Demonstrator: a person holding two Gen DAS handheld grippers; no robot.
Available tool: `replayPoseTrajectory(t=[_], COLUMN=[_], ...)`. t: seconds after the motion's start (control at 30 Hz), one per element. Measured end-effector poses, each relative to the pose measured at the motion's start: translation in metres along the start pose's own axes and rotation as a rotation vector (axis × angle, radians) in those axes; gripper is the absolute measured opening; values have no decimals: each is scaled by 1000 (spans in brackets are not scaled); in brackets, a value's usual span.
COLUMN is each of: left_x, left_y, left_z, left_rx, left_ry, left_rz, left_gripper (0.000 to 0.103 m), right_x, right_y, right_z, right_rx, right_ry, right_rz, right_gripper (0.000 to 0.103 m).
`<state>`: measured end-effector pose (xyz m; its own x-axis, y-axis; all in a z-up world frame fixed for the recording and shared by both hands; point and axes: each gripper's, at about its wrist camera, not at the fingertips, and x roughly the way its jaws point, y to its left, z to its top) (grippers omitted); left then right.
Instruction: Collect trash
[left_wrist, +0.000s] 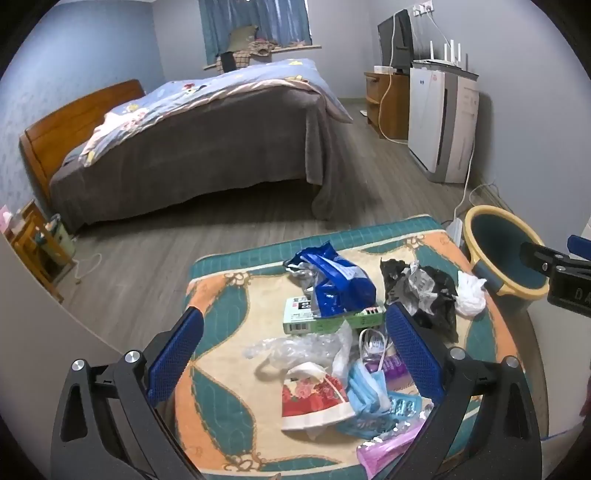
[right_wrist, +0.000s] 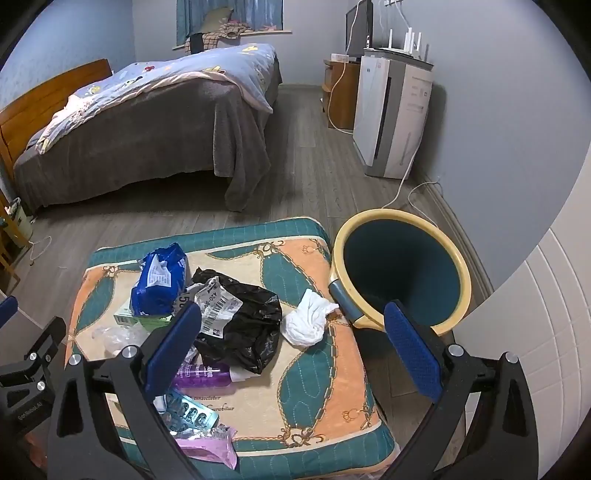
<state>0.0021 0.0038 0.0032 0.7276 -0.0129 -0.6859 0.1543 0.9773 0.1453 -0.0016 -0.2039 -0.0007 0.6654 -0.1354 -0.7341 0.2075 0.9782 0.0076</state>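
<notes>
Trash lies on a patterned cushion (left_wrist: 221, 314): a blue foil bag (left_wrist: 338, 280), a green box (left_wrist: 325, 321), a black plastic bag (left_wrist: 432, 295), a white tissue wad (left_wrist: 469, 293), clear plastic wrap (left_wrist: 295, 349), a red floral paper cup (left_wrist: 314, 402), a blue face mask (left_wrist: 367, 391) and a pink wrapper (left_wrist: 384, 448). A teal bin with a yellow rim (right_wrist: 400, 271) stands right of the cushion (right_wrist: 314, 387). My left gripper (left_wrist: 295, 347) is open and empty above the wrap. My right gripper (right_wrist: 291, 343) is open and empty above the tissue wad (right_wrist: 308, 321) and black bag (right_wrist: 243, 321).
A bed (left_wrist: 192, 140) with a grey cover stands behind on the wood floor. A white air purifier (left_wrist: 439, 122) and a wooden cabinet (left_wrist: 384, 99) stand along the right wall, with cables on the floor. A purple bottle (right_wrist: 205, 374) and a blister pack (right_wrist: 192, 410) lie near the cushion's front.
</notes>
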Motion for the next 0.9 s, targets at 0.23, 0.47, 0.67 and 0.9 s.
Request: replayPoseTrajectory(t=[0.23, 0.47, 0.67, 0.9], left_x=[2, 1, 1, 2], left_y=[0, 1, 2, 2], left_z=[-1, -1, -2, -2], left_rx=[-3, -9, -10, -10], left_ry=[0, 0, 0, 0], left_rz=[-1, -4, -4, -5], left_gripper=[98, 98, 98, 98], right_x=[-1, 0, 0, 0], right_y=[0, 0, -1, -1], right_z=[0, 0, 0, 0], right_rx=[-2, 0, 0, -1], right_ry=[-4, -2, -5, -6], right_rz=[-10, -9, -9, -9], right_gripper=[97, 97, 97, 97])
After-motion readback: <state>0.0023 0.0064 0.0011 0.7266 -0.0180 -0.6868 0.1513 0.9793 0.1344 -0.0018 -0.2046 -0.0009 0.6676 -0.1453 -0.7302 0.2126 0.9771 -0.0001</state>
